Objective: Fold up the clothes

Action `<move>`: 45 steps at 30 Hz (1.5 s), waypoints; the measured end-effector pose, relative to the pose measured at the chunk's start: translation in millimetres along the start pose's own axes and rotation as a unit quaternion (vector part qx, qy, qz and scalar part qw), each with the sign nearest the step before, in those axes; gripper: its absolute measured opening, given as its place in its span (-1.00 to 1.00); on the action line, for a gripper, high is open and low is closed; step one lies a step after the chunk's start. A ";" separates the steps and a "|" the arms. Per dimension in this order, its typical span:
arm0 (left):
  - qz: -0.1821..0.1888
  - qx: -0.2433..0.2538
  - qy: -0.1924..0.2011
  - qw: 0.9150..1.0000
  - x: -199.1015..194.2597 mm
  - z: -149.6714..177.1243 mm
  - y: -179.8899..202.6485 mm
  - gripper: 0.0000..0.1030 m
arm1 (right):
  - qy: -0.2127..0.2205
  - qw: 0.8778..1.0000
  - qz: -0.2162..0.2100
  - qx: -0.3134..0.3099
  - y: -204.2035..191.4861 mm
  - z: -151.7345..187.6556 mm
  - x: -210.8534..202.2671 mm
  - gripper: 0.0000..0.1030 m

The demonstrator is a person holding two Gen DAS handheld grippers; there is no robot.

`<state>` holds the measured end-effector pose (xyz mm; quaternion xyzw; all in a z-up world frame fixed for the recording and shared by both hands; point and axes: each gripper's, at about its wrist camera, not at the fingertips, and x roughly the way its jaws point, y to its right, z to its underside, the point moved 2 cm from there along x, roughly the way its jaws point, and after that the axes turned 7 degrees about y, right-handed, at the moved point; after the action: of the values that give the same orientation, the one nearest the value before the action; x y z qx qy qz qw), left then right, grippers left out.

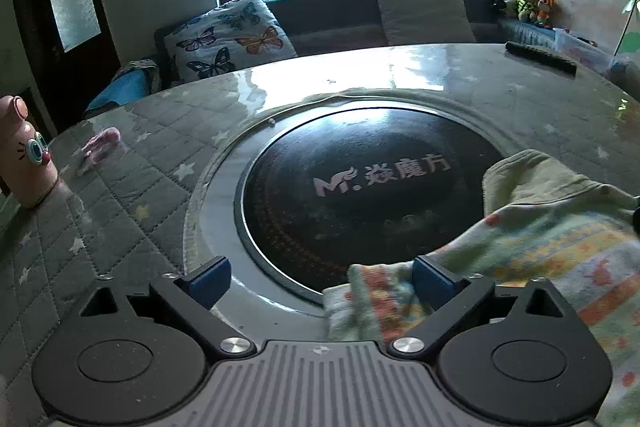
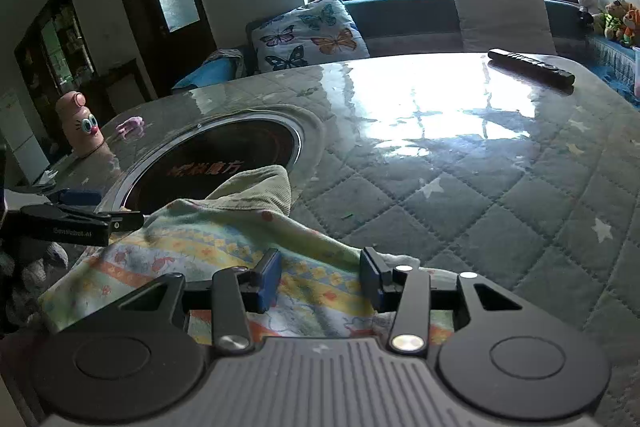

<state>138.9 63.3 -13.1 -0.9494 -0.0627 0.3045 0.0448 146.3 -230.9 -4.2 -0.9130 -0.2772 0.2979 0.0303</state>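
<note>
**Kids' patterned garment half over the built-in hob, both grippers sitting open**

So the thing being folded is a small printed garment (image 2: 224, 255), pastel stripes with little orange and yellow figures plus a plain pale green ribbed part (image 2: 260, 187) poking up at its far end. It lies on the near edge of the round table (image 2: 460, 195), and that green end laps over the rim of the black glass cooktop (image 1: 360, 187) set into the middle. From the left wrist view the cloth fills the 3 to 5 o'clock area, with a bunched bit right at the gripper.

The left gripper (image 1: 320, 281) has its jaws spread wide. The cloth fold sits against the inside of its right finger, but nothing is pinched.

The right gripper (image 2: 320, 281) is partly open too, its blue pads hovering over the striped fabric with a clear gap between them, not holding anything as far as I can see.

Further out: quilted grey table cover with stars under clear plastic, a remote control (image 2: 532, 67) at about 1 o'clock, a pink cartoon-face figure (image 2: 80, 125) and a small pink thing (image 2: 130, 126) near it at 10 o'clock. Behind the table there's a bench with a butterfly cushion (image 2: 308, 35), a plain white cushion (image 2: 504, 19) and some plush toys (image 2: 608, 13) at the far right.
</note>
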 end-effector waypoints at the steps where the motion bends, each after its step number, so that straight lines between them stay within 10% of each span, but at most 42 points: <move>1: 0.000 -0.002 0.000 1.000 0.2 -0.4 -0.9 0.97 | 0.002 1.000 0.001 -0.003 -1.8 -1.5 -0.7 -0.15; 45: 0.024 -0.060 0.043 0.997 -69.2 9.8 -32.4 1.00 | -0.005 0.959 -0.134 -0.248 -202.4 41.4 -4.2 0.02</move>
<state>74.4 85.6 22.6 -0.9639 -0.0561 0.2596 -0.0169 21.5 -66.8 8.6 -0.8446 -0.4625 0.2180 -0.1587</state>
